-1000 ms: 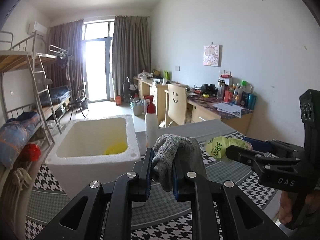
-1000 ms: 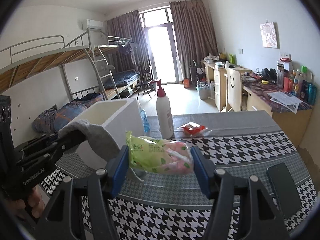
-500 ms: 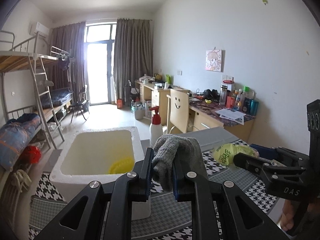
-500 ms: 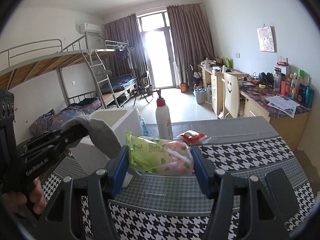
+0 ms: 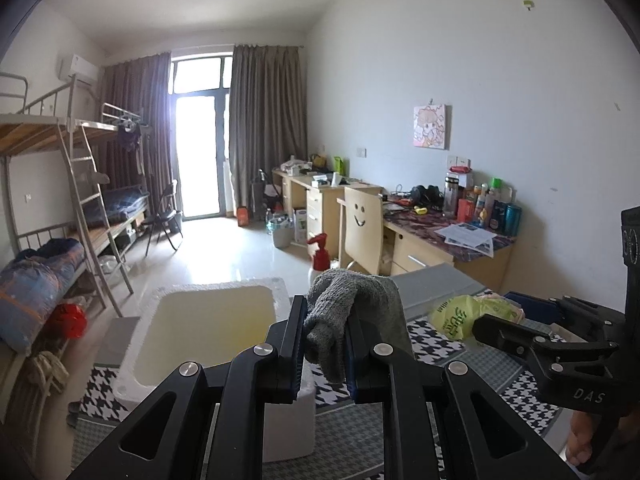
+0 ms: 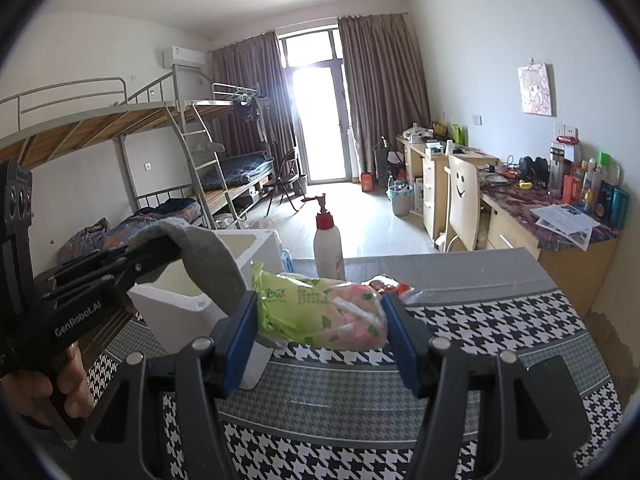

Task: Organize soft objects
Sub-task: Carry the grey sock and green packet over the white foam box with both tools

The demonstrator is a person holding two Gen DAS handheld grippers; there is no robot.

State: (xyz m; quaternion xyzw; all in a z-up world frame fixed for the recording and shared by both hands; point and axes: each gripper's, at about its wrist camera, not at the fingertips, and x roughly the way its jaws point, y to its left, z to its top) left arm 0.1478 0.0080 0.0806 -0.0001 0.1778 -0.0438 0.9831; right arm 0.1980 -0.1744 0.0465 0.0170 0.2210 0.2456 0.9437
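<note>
The left gripper has its jaws pressed close together on a grey knitted cloth. The cloth is bunched between the blue pads and drapes over the right-hand finger. In the left wrist view, the cloth sits at centre frame, above the near right corner of the white foam box, which lies at 9 o'clock from the cloth. The box stands on the houndstooth tablecloth and is open at the top; its inner walls are yellowish.

The right gripper has its jaws set wide and clamped on a green and pink plastic packet. Both blue pads touch the packet's ends. The packet is held clear of the table surface. In the right wrist view, the foam box is at 9 o'clock from the packet and the left gripper with the cloth hangs over the box's near rim.

A white pump bottle with a red head stands upright at 12 o'clock from the packet, behind it on the table. A small red-and-clear wrapper lies at 1 o'clock, just beside the packet.

A hand grips the left gripper's handle at 8 o'clock in the right wrist view.
</note>
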